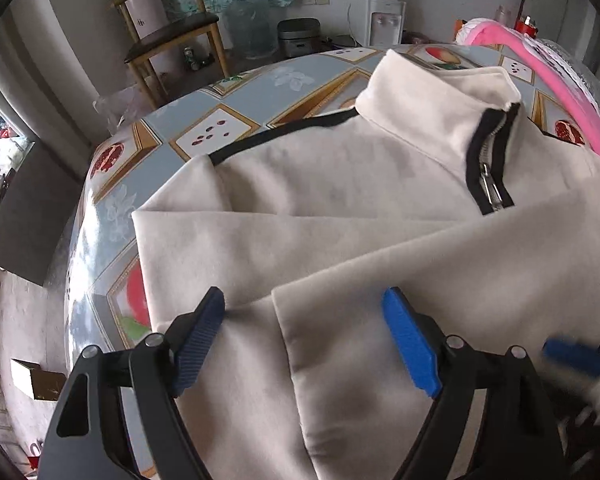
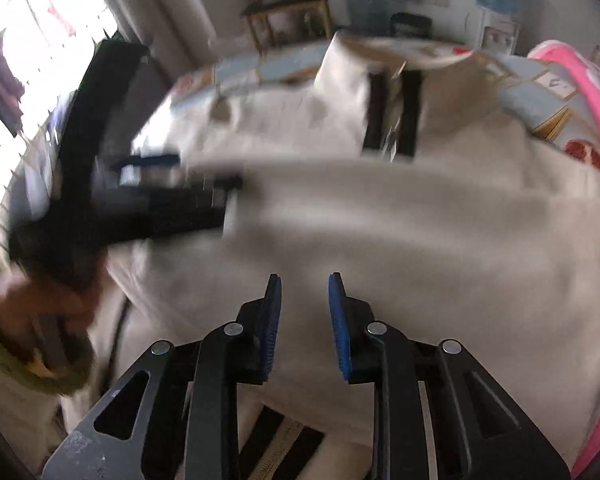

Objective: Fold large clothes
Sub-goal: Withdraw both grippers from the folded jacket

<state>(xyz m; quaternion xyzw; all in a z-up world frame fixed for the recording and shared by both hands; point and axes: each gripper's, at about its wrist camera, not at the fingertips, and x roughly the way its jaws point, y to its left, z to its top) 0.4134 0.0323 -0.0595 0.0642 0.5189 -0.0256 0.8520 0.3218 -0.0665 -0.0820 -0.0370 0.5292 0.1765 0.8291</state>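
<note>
Your left gripper (image 1: 304, 300) sits at the bottom of the left wrist view with its two blue pads spread wide apart. Nothing is pinched between them. The cream jacket (image 1: 340, 184) lies under and in front of the pads, and the folded sleeve (image 1: 440, 264) runs from the middle of the frame out to the right edge. The left pad rests right at the edge of the cloth; you cannot tell if it really touches.

The jacket is spread on the round table (image 1: 180, 128) with the fruit-picture cloth. Its collar (image 1: 432, 92) stands up in the upper right of the frame, and the black zipper strip (image 1: 488, 160) runs down just below it. A pink hoop (image 1: 560, 92) curves along the right edge, beside the jacket.

Your right gripper (image 2: 305, 280) is at the bottom middle of the right wrist view. Its blue pads stand close, with only a narrow gap between them. No cloth is caught in that gap; the jacket lies under them. This picture is blurry, so you cannot tell if the tips touch the cloth.

In that view your other gripper is the dark shape at the middle left, over the jacket's left side, and your hand (image 2: 36, 320) with a green cuff (image 2: 4, 364) shows in the lower left.

A wooden chair (image 1: 172, 40) stands behind the table, at the top left of the left wrist view.
</note>
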